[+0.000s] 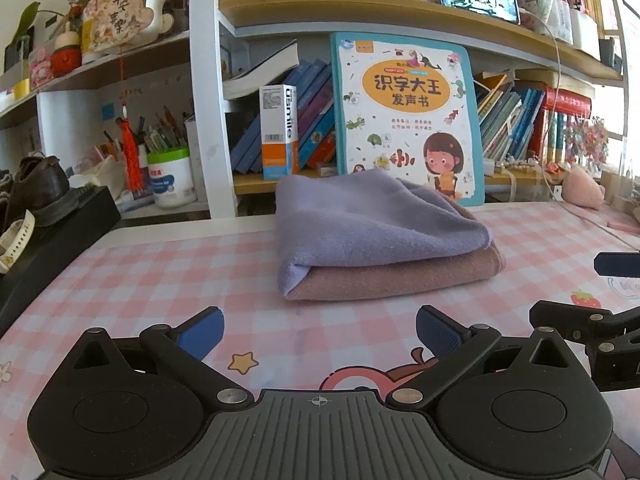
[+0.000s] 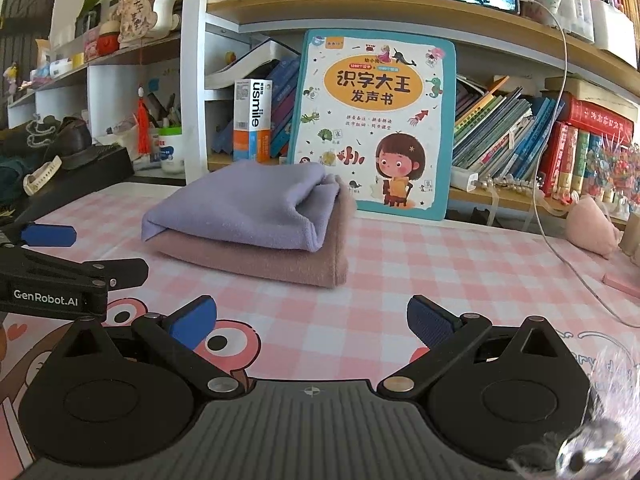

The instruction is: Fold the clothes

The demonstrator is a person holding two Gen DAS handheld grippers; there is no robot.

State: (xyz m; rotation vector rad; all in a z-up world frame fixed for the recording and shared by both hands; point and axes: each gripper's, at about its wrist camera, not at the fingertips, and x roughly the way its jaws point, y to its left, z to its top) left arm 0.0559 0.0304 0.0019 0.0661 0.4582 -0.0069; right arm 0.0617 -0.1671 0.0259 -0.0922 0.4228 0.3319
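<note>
Two folded cloths stacked on the counter, both tools hanging back with nothing in them.

The lilac cloth (image 1: 372,216) lies folded on the mauve cloth (image 1: 400,276) (a neat pile) on the pink checked counter (image 1: 160,280), just before the upright picture book (image 1: 404,116). The left tool (image 1: 320,336) and right tool (image 2: 312,326) hover near it, fingers spread apart.

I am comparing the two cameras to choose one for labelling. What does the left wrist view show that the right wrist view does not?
Only the left wrist view shows the strawberry print on the mat. Only the right wrist view shows the GenRobot.AI label on the other gripper. Both share the purple cloth folded on the brown cloth, the picture book behind, and open grippers: left gripper, right gripper.
</note>
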